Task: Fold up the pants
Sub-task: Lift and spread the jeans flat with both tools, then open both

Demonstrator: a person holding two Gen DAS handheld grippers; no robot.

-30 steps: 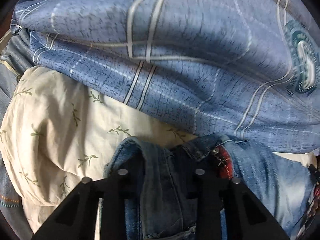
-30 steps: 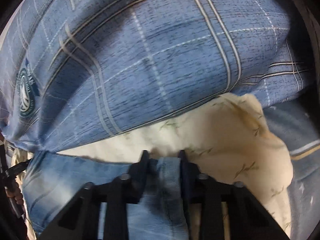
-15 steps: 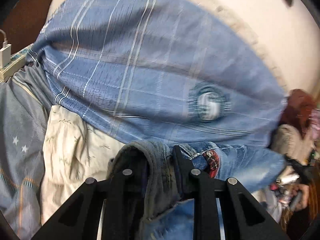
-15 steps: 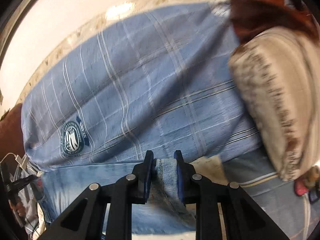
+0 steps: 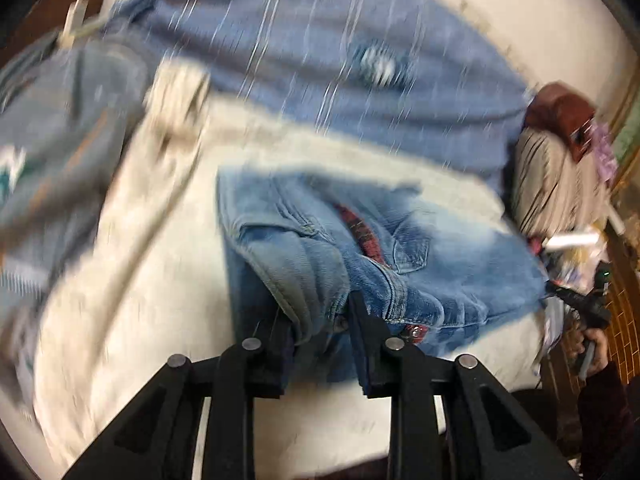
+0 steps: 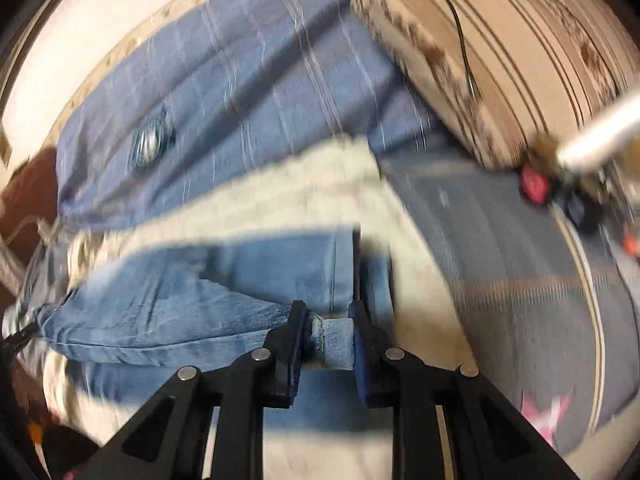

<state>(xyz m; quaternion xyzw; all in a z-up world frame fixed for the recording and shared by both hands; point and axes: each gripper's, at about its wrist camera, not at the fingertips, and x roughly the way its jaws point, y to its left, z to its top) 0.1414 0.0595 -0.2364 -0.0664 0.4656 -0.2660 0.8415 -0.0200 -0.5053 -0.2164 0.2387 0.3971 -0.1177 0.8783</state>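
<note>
Setting: a bed (image 5: 168, 320) under a cream sheet, both views smeared by motion, with a pale wall (image 5: 540, 20) behind it.
Left gripper (image 5: 320, 312): at the near edge of the bed, fingers around a bunched fold of the jeans' waist end; the jaws are easing apart, yet the denim sits pinched between the pads.
Right gripper (image 6: 326, 320): also at the near edge, clamped on a hemmed leg end of the jeans; its jaws too are easing open, with the cuff pressed between the blue pads (image 6: 298, 336).
Jeans (image 5: 420, 248): faded blue denim, lying across the cream sheet just beyond both grippers, doubled over on themselves; a strip of red plaid lining (image 5: 362, 232) shows at the open waist.
Jeans, right view: the legs (image 6: 180, 304) stretch away to the left from the held cuff, one layer over another.
Other gripper: seen from the left view at the right edge of the bed, a hand (image 5: 592, 344) on a black handle.
Quilt (image 5: 320, 60): blue with pale check lines and a round badge, heaped along the far edge of the bed against the wall.
Grey-blue cover (image 6: 520, 280): on the right side of the bed, beside the sheet.
Striped cushion (image 6: 500, 60): beige and brown, at the far right corner.
</note>
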